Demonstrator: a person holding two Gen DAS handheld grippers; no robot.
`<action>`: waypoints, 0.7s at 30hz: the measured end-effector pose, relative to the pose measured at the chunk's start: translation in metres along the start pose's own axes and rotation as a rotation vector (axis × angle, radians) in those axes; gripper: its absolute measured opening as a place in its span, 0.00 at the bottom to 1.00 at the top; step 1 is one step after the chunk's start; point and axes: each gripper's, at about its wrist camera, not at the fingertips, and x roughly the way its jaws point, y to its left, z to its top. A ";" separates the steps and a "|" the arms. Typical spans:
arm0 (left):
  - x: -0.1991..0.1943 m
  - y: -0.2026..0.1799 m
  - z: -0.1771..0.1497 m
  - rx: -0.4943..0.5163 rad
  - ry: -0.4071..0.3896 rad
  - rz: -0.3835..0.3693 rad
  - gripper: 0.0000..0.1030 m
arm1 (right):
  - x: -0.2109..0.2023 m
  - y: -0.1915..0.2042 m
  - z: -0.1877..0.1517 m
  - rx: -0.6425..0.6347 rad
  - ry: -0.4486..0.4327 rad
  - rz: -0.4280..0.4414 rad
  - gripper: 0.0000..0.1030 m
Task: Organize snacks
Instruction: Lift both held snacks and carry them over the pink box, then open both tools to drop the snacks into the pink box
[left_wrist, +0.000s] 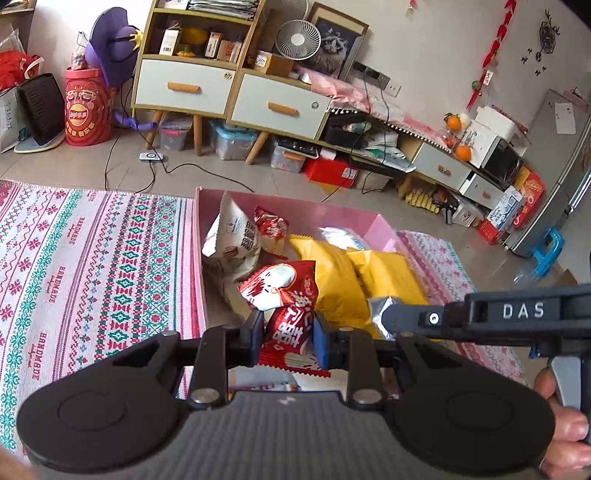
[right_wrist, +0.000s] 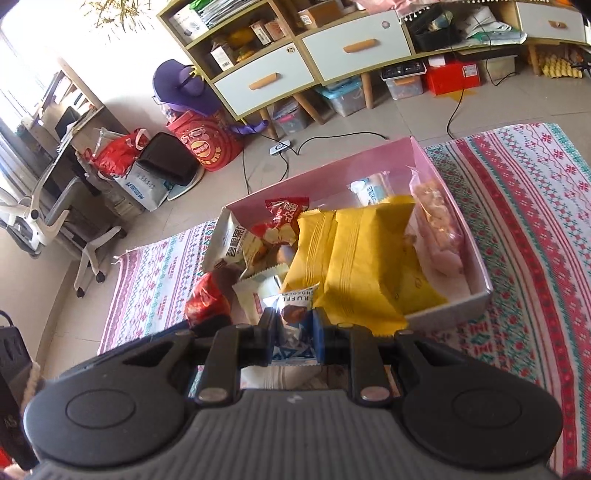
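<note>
A pink box (left_wrist: 380, 225) (right_wrist: 476, 291) of snacks sits on a patterned cloth. It holds yellow packets (left_wrist: 332, 273) (right_wrist: 365, 254), a white packet (left_wrist: 232, 236) and red ones. My left gripper (left_wrist: 288, 332) is shut on a red snack packet (left_wrist: 286, 314), held over the box's near end. My right gripper (right_wrist: 293, 332) is shut on a silver-blue truffle packet (right_wrist: 293, 314), above the near left end of the box. In the left wrist view, the right gripper (left_wrist: 388, 317) comes in from the right with silver foil at its tip.
The patterned cloth (left_wrist: 92, 258) (right_wrist: 535, 221) lies on a tiled floor. Behind stand a cabinet with white drawers (left_wrist: 184, 88) (right_wrist: 266, 81), storage bins, cables and a red chip bucket (left_wrist: 86, 107) (right_wrist: 203, 144). An office chair (right_wrist: 55, 218) stands at the left.
</note>
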 end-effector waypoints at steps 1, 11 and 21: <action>0.001 0.001 0.000 -0.001 0.002 0.001 0.32 | 0.001 0.001 0.000 -0.001 0.000 -0.004 0.18; 0.003 0.004 0.006 -0.017 -0.002 -0.009 0.44 | 0.009 0.009 0.003 -0.014 -0.015 -0.039 0.25; -0.009 0.004 0.007 -0.018 -0.001 -0.017 0.77 | -0.007 0.009 0.004 -0.034 -0.063 -0.064 0.62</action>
